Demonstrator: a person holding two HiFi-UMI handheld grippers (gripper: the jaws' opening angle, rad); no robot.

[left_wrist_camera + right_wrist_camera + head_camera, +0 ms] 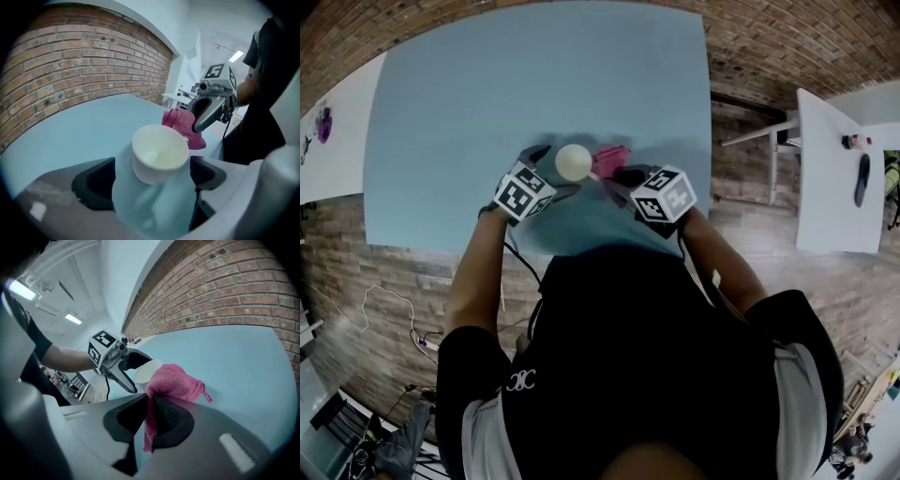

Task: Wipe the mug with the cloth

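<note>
A white mug point(574, 161) stands upright on the light blue table point(534, 66), near its front edge. My left gripper point(555, 171) straddles it with jaws wide open. In the left gripper view the mug point(159, 157) sits between the dark pads point(96, 183), with a gap on each side. My right gripper point(614, 180) is just right of the mug, shut on a pink cloth point(611, 156). In the right gripper view the cloth point(174, 383) bunches over the jaw tips and a strip hangs down between them, against the mug point(146, 371). The mug's handle is hidden.
A white table point(830, 169) with small items stands to the right, across a brick-patterned floor. Another white surface point(328, 141) lies at the far left. Cables point(389, 314) trail on the floor at lower left. The blue table's far half is bare.
</note>
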